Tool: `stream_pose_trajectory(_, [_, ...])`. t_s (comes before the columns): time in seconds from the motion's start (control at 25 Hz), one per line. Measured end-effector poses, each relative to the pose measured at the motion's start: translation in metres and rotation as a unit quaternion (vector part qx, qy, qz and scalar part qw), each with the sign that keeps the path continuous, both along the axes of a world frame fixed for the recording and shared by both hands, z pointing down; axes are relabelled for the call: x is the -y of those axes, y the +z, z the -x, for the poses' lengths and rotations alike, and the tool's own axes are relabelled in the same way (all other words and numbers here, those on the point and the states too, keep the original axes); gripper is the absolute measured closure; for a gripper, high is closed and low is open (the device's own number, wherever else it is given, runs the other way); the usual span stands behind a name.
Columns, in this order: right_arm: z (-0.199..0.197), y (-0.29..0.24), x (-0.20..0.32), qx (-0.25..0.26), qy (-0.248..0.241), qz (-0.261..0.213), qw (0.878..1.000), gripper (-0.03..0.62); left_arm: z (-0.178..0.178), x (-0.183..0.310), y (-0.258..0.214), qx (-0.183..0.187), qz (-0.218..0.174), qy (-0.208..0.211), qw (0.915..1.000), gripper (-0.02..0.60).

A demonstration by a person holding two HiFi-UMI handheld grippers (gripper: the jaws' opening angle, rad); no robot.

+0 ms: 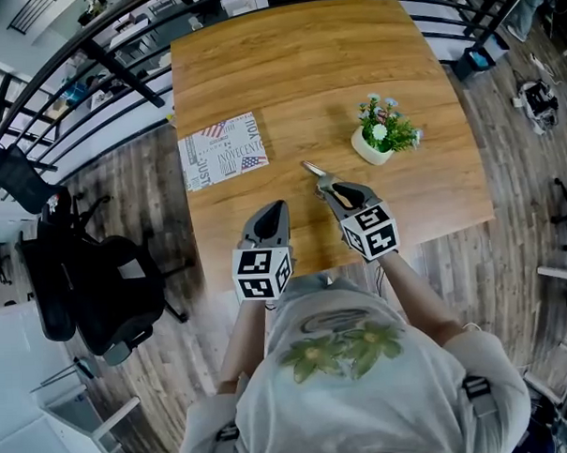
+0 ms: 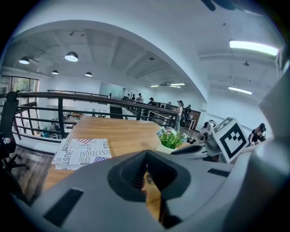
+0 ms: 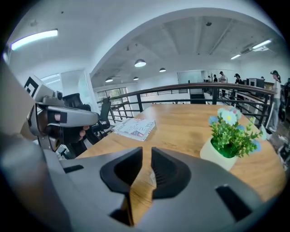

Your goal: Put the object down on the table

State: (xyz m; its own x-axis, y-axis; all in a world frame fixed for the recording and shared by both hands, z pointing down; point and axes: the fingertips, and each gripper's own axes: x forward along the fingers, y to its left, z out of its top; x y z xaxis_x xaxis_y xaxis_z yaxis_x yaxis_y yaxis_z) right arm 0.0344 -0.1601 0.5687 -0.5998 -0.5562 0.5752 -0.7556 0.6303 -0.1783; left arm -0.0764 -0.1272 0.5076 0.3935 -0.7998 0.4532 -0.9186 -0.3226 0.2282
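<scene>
A wooden table (image 1: 304, 60) carries three things. A small silvery object (image 1: 317, 171) lies on the table top, between a flat item with newspaper-style print (image 1: 222, 150) towards the left edge and a white pot (image 1: 369, 153) towards the right. What the silvery object is cannot be made out at this size. The pot is the only container in sight: it stands upright and holds a small green plant (image 1: 389, 127) with pale blue and white flowers, whose leaves spill over the rim. The flat printed item lies well apart from the pot, and whether it is a box or a book cannot be told. The right gripper (image 3: 147, 153) hangs over the near part of the table, with its tips just behind the silvery object in the head view. Its jaws stand slightly apart with a narrow gap, and its own view shows only the table's wood through that gap, so it holds nothing. The left gripper (image 2: 146, 153) hangs beside it near the table's front edge, its jaws brought together at the tips and empty. A black office chair (image 1: 98, 285) stands on the plank floor (image 1: 159, 179) to the left of the table.
</scene>
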Motion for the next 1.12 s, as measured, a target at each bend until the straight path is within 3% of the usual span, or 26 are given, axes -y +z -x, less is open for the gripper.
stream_pose_trajectory(0.08, [0.0,-0.018,-0.005,0.013,0.006,-0.026,1.0,0.577,-0.004,-0.003,-0.007,-0.004,-0.009,0.002,0.9999,0.566])
stream_pose_trajectory(0.16, [0.002,-0.035,-0.012,0.03,0.005,-0.046,0.998,0.588,-0.009,-0.007,-0.015,-0.009,-0.019,0.006,0.9998,0.568])
stream_pose_trajectory(0.36, [0.007,-0.065,-0.034,0.059,-0.002,-0.073,0.996,0.588,-0.021,-0.019,-0.027,-0.015,-0.034,0.016,0.9992,0.568])
stream_pose_trajectory(1.12, [0.006,-0.09,-0.083,0.045,-0.009,-0.111,0.993,0.589,-0.04,-0.06,-0.046,-0.018,-0.061,0.037,0.9973,0.566])
